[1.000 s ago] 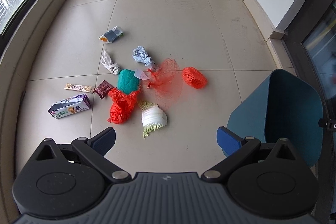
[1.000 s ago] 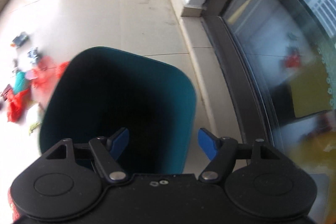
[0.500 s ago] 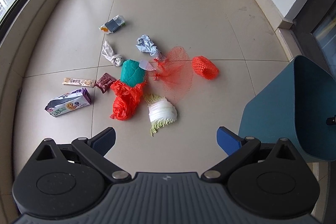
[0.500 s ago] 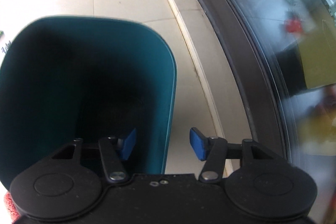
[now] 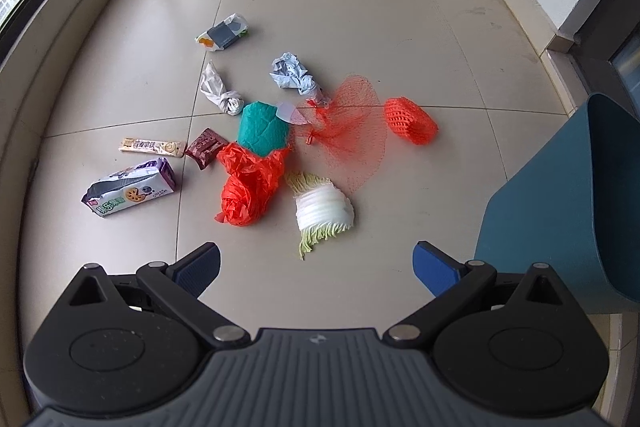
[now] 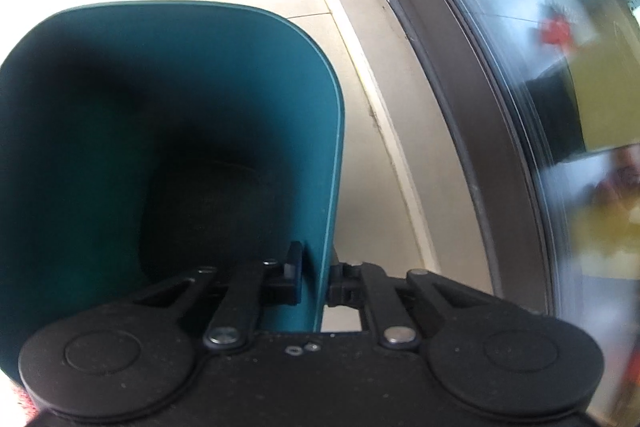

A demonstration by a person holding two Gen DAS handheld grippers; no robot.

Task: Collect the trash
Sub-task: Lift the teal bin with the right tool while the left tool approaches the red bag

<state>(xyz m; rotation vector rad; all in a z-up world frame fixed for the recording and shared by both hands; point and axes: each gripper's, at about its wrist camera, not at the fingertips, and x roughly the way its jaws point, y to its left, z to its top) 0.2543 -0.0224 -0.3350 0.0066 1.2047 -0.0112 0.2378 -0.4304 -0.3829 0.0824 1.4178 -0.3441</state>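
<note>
Trash lies scattered on the tiled floor in the left wrist view: a white and green cabbage piece point(image 5: 322, 213), a crumpled orange bag point(image 5: 250, 185), a teal wad point(image 5: 264, 129), a red net point(image 5: 352, 131), an orange foam sleeve point(image 5: 410, 121), a purple biscuit box point(image 5: 130, 193). My left gripper point(image 5: 316, 267) is open and empty just above the floor, short of the cabbage. A teal bin point(image 5: 560, 203) stands at the right. My right gripper point(image 6: 314, 283) is shut on the bin's right wall point(image 6: 320, 227), one finger inside, one outside.
More wrappers lie further off: a snack bar point(image 5: 152, 147), a brown packet point(image 5: 206, 147), crumpled foil point(image 5: 220, 91), crumpled paper point(image 5: 292, 73), a small carton point(image 5: 222, 33). A raised window ledge point(image 5: 60, 27) runs along the left. A glass door frame point(image 6: 460, 107) stands right of the bin.
My right gripper moved to the bin's right wall and closed on it. My left gripper moved forward, closer to the trash pile, still open.
</note>
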